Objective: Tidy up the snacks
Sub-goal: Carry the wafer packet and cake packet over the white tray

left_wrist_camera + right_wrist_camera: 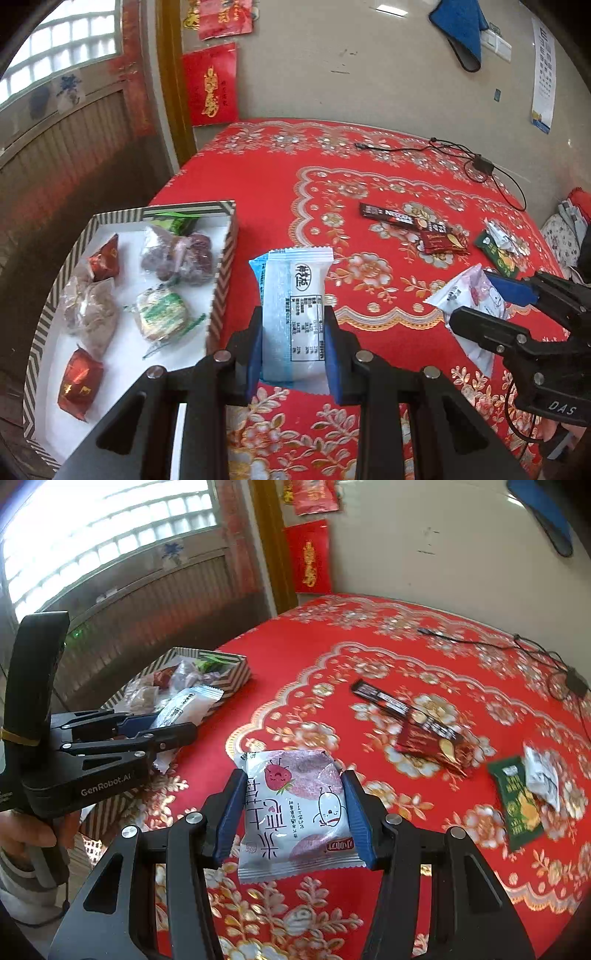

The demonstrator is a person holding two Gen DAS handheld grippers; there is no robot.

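My left gripper [293, 317] is shut on a white and blue snack packet [295, 295], held above the red tablecloth just right of the striped box [221, 280]. The box holds several wrapped snacks. My right gripper [293, 779] is shut on a white strawberry snack packet [295, 812], held over the cloth. It also shows in the left wrist view [476, 295] at the right. The left gripper with its packet [184, 705] shows in the right wrist view, beside the box [236, 675].
On the red flowered tablecloth [277, 192] lie a dark coffee stick [384, 701], a dark red packet [432, 749], a green packet [521, 808] and a silver wrapper [543, 775]. A black cable and adapter [480, 166] lie at the back. Wall behind, table edge left.
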